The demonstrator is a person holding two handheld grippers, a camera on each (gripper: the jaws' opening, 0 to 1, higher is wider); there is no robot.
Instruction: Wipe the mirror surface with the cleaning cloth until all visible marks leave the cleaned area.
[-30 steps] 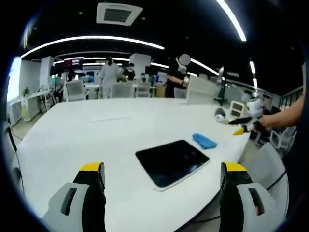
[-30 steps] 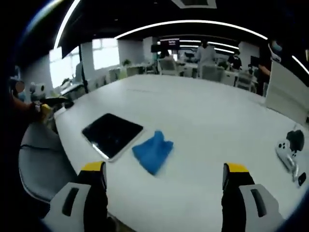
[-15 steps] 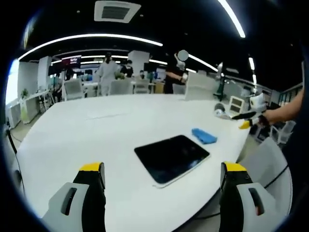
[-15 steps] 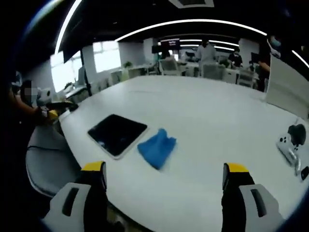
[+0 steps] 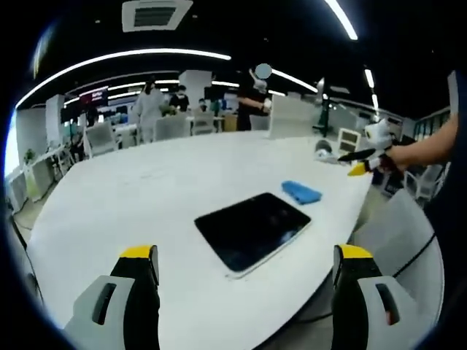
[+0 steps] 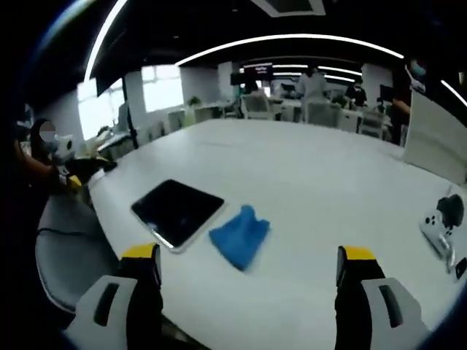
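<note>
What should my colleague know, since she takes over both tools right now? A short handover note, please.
Left tool: open, empty, held off the near edge of the white table.
Right tool: open, empty, also short of the table.
The mirror, a dark flat rectangular panel, lies near the table edge. The blue cleaning cloth lies crumpled beside it, apart from it or barely touching.
Done: nothing yet; the cloth is ungrasped and no wiping has begun.
Left: pick up the cloth, probably with the right tool, wipe the mirror until the marks are gone.
</note>
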